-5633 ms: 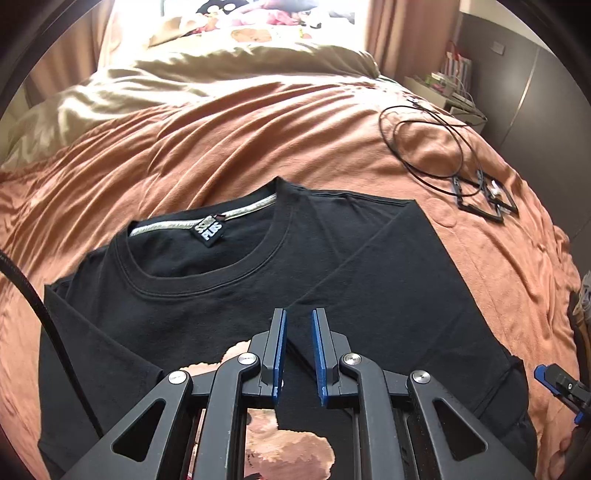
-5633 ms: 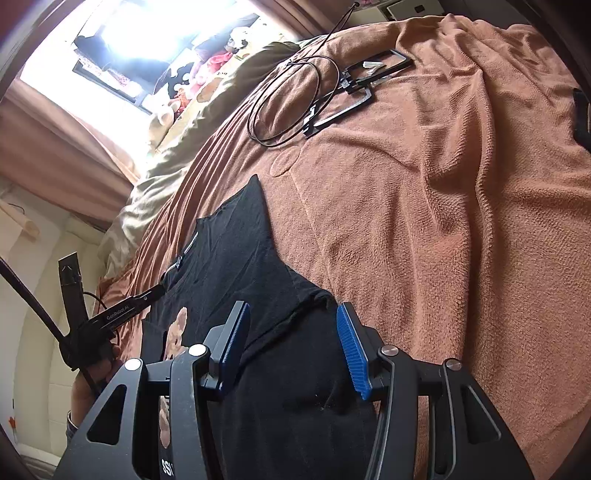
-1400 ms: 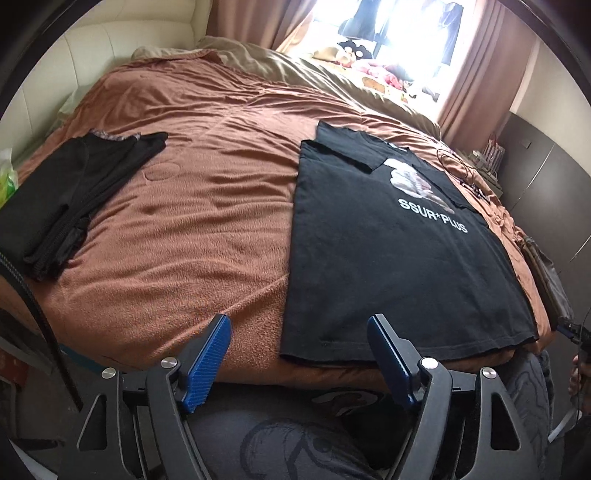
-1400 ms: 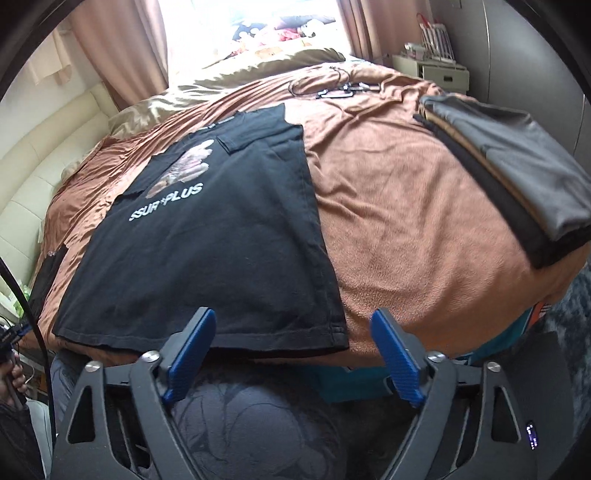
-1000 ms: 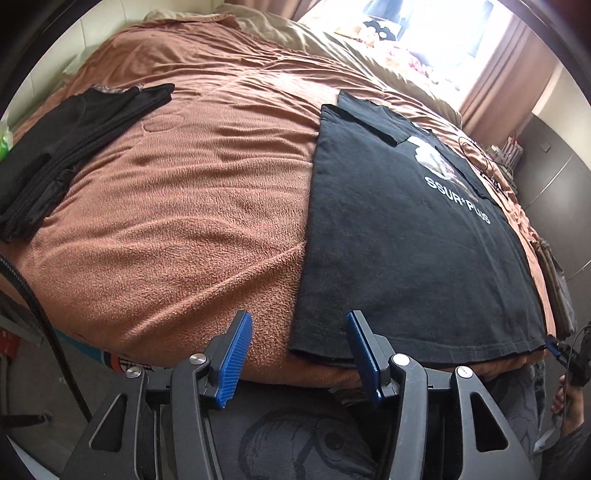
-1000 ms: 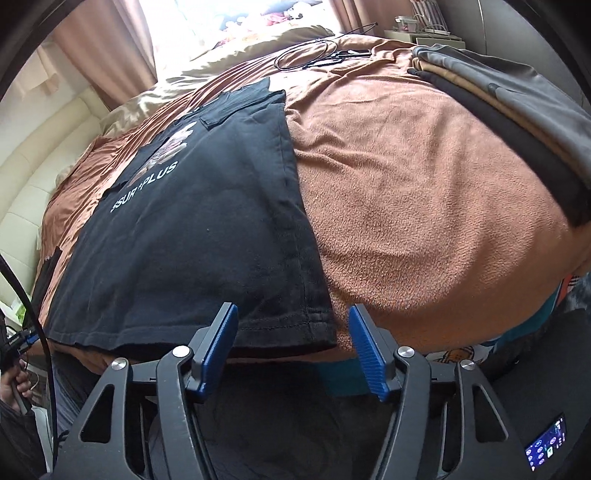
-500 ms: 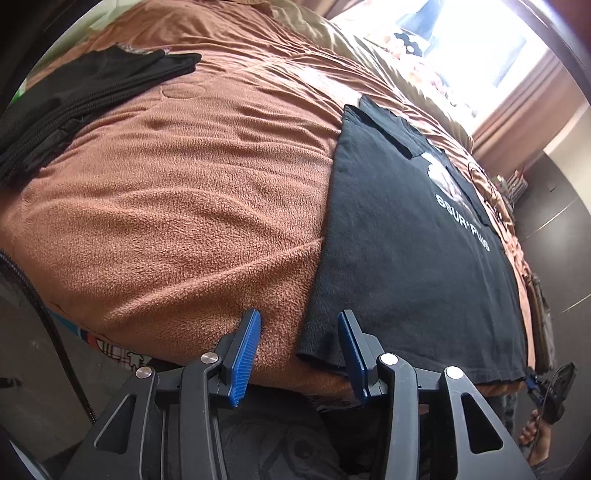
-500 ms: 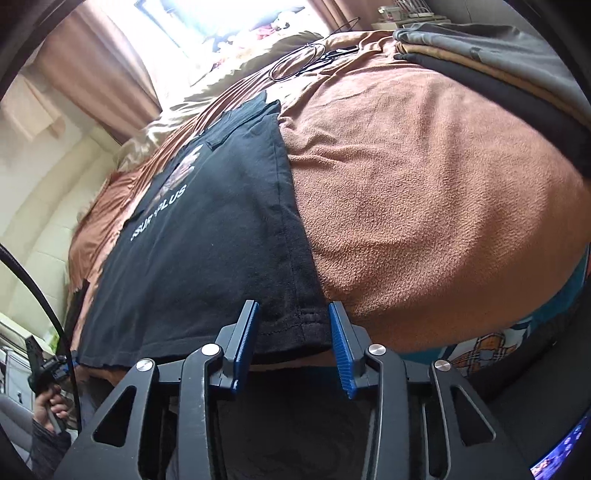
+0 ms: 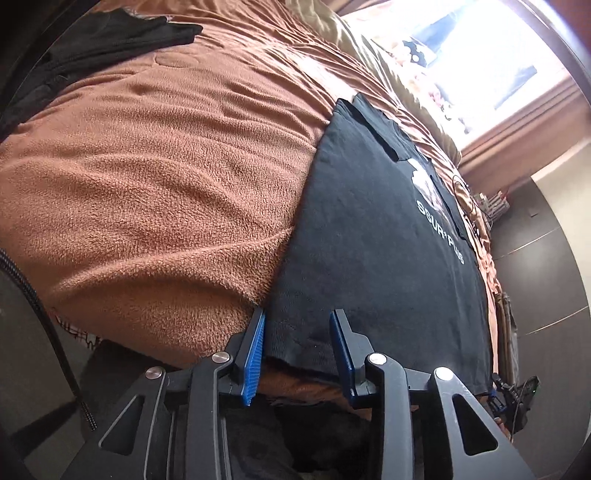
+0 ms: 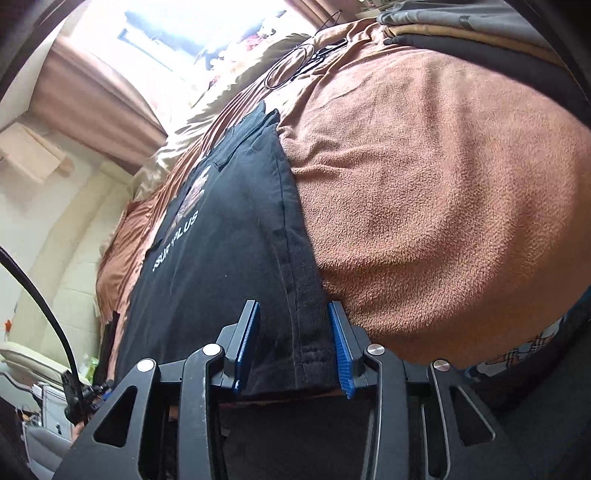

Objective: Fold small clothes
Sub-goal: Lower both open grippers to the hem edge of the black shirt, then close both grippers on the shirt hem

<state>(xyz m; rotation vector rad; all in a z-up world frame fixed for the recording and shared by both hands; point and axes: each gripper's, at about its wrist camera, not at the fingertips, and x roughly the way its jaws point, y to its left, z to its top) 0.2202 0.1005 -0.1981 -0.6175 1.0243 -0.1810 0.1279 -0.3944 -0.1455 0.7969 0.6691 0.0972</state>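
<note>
Black T-shirt (image 9: 373, 236) on brown blanket (image 9: 147, 177); hem corners straddled, not yet pinched, by closing left gripper (image 9: 299, 354) and part-open right gripper (image 10: 293, 345).

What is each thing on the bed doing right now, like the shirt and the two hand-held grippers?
Black shirt: flat on the bed, sleeves folded in, hem at the near edge.
Left hand-held gripper: jaws apart, just been closing, straddling one hem corner.
Right hand-held gripper: jaws apart, straddling the other corner.
Clothes pile: folded, stacked.
Cable: coiled.
</note>
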